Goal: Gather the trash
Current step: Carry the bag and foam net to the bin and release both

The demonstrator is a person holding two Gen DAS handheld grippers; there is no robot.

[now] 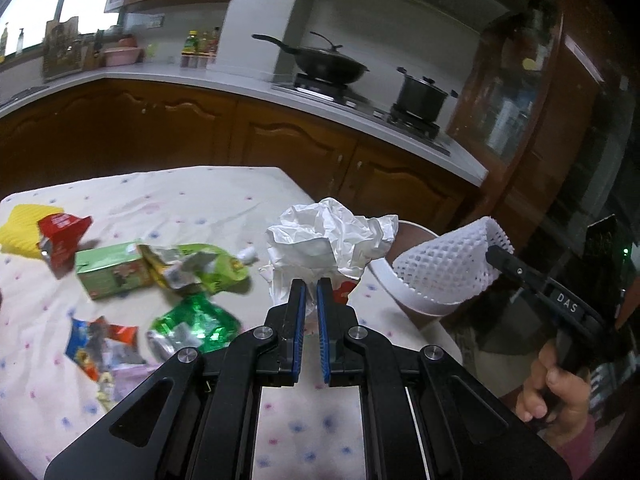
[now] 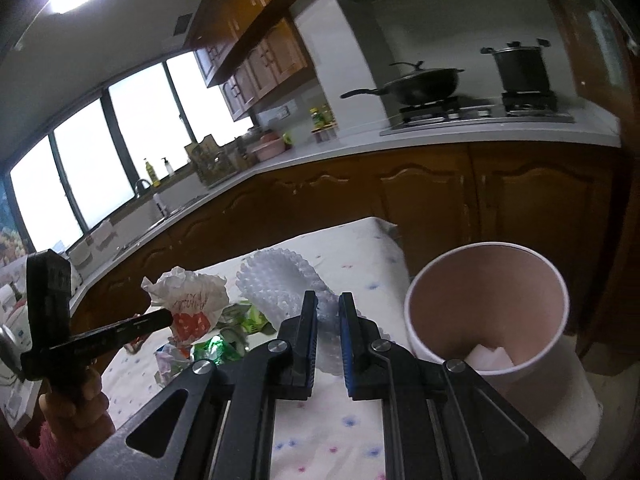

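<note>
A crumpled white paper wrapper (image 1: 328, 240) is pinched between the blue pads of the left gripper (image 1: 311, 292), and it is held up above the table (image 1: 180, 200), just beside the rim of the white bin (image 2: 486, 312). In the right wrist view, red print is seen on the lower part of the same wrapper (image 2: 188, 300). A white foam net (image 2: 280, 280) is clamped between the pads of the right gripper (image 2: 328, 306); in the left wrist view the net (image 1: 448, 264) is seen hanging over the near rim of the bin (image 1: 420, 304). The bin stands at the right edge of the table, and something white is seen lying at its bottom.

More trash is left on the flowered tablecloth: a green carton (image 1: 112, 272), a light green wrapper (image 1: 200, 268) touching it, a shiny green foil bag (image 1: 196, 324) nearer the camera, a red packet (image 1: 60, 240) resting against a yellow object (image 1: 20, 228), and a blue and orange wrapper (image 1: 100, 340) near the front edge. A small white scrap (image 1: 249, 255) is seen between the light green wrapper and the held paper.
</note>
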